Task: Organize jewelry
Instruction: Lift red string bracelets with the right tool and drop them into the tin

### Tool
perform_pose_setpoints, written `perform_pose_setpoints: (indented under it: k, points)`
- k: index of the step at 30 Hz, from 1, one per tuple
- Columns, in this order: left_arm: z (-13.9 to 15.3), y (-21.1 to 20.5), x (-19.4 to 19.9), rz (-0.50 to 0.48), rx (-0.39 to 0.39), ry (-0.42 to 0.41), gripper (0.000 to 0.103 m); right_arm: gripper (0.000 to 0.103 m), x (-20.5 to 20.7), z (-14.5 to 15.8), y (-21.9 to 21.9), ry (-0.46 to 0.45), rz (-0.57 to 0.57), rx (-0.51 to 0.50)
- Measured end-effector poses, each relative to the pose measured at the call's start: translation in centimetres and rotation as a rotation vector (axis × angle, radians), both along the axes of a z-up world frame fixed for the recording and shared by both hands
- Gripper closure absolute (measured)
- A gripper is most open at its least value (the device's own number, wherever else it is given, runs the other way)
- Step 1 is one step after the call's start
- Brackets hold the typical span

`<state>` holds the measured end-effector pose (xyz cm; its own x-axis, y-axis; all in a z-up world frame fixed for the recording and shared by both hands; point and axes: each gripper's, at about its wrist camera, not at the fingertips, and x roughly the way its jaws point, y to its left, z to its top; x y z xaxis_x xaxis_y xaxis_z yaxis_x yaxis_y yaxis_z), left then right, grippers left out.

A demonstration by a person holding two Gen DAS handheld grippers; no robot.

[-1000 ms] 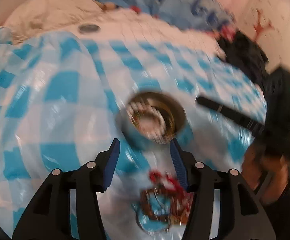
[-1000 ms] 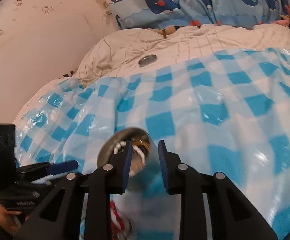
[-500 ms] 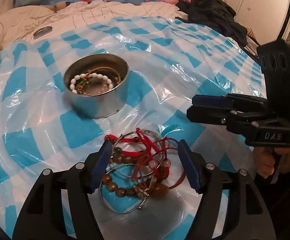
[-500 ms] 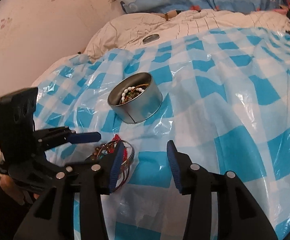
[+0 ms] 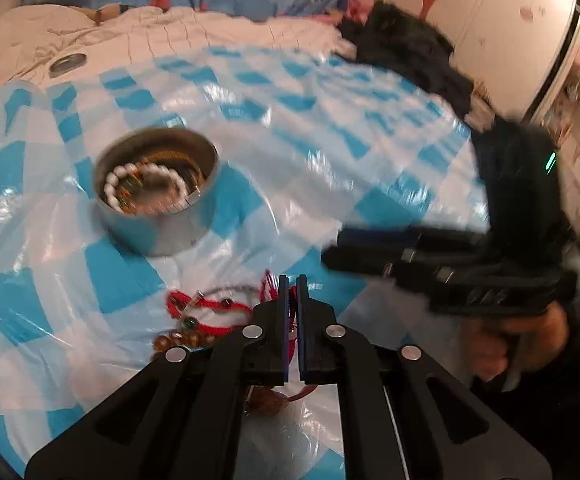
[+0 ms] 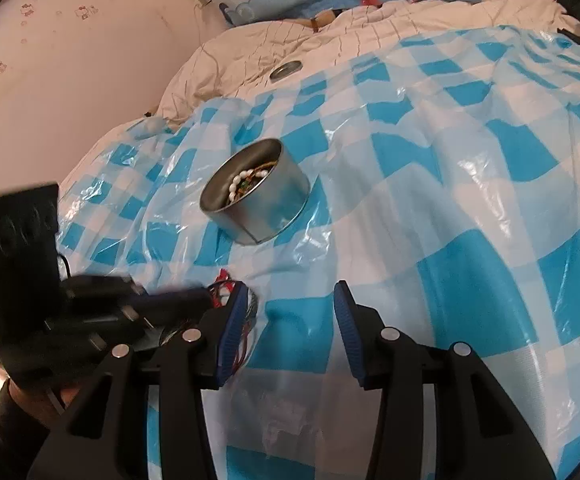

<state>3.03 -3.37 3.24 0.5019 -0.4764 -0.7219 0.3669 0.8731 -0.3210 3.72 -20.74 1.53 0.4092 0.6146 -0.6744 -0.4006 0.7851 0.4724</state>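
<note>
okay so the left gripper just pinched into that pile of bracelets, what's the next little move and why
Probably lift the left hand-held gripper straight up a little. Its fingers look nearly closed on a red cord of the bracelet pile, and the strands seem tangled, so a short lift shows what comes free before heading to the tin.

Bed (image 6: 250,52): checkered sheet (image 6: 469,184), tin (image 6: 266,204), bracelets (image 5: 210,320).

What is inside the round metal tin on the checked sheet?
The metal tin holds a white bead bracelet and darker beaded bands. Whatever lies beneath them is covered.
</note>
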Motion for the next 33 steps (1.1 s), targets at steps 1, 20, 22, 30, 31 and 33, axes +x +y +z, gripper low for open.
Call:
perform_pose_setpoints:
  k: [1, 20, 22, 30, 31, 33]
  points:
    - [0.5, 0.7, 0.0, 0.015, -0.028, -0.009, 0.1, 0.059, -0.1, -0.1, 0.2, 0.005, 0.015, 0.002]
    - [5.5, 5.9, 0.2, 0.153, -0.162, -0.126, 0.1, 0.099, -3.3, 2.9, 2.9, -0.185, 0.226, 0.057]
    - [5.7, 5.9, 0.8, 0.163, -0.176, -0.131, 0.1, 0.099, -3.1, 4.2, 1.9, -0.225, 0.189, 0.102]
    - [4.4, 5.4, 5.6, 0.245, -0.238, -0.114, 0.1, 0.099, -0.3, 6.8, 0.1, -0.25, 0.083, 0.187]
    - [3.5, 5.6, 6.6, 0.277, -0.25, -0.093, 0.1, 0.099, 0.2, 7.2, 0.3, -0.252, 0.083, 0.193]
    - [1.9, 6.0, 8.1, 0.333, -0.254, -0.051, 0.093, 0.099, 0.9, 7.6, 0.4, -0.257, 0.085, 0.201]
